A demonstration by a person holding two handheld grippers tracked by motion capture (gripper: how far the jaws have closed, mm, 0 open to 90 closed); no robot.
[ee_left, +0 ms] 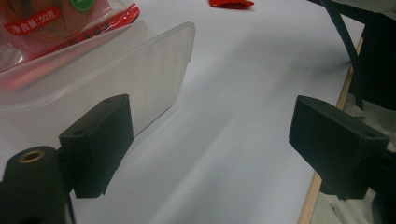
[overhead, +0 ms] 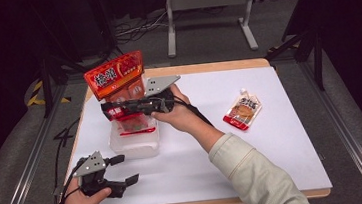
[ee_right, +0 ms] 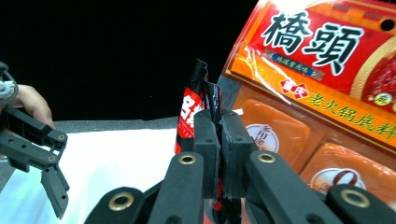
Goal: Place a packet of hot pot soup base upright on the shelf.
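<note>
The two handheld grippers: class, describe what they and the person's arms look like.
Each gripper, left gripper and right gripper, is black, with two blocky jaws, brass-coloured rivets, a grey three-cornered plate on top and a black trailing cable. The right arm wears a pale beige sleeve.

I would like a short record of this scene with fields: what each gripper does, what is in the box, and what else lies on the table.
right gripper: shut on a black and red packet, held over the box
left gripper: open, empty, near the table's front edge
box: clear plastic, holds the large orange pouch standing upright
elsewhere on table: one small snack pouch, lying flat, apart from the box
</note>
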